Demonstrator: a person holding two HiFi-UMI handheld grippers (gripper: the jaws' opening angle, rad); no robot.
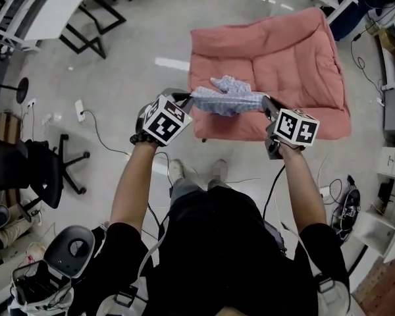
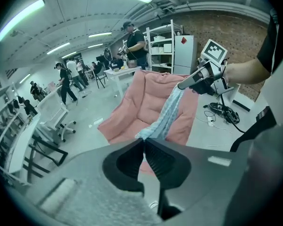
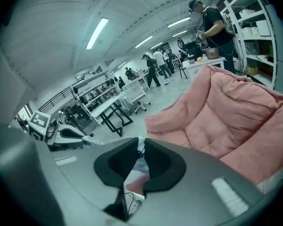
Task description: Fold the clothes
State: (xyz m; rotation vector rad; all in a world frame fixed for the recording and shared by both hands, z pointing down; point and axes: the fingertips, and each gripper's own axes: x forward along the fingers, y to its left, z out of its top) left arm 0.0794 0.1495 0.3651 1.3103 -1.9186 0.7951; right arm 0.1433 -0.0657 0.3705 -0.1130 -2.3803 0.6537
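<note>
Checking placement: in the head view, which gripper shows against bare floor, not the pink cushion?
The left gripper, just off the pink cushion's left edge; the right gripper overlaps its front. Both are shut on the blue garment.

Arms stretched forward, left tongs (image 1: 186, 99), right tongs (image 1: 268, 104) — each clamping the garment (image 1: 227, 99)

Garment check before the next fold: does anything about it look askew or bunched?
Yes. The pale blue garment, held stretched between the left gripper and right gripper above the pink cushion, is bunched: a rumpled hump rises along its middle instead of hanging flat.
</note>
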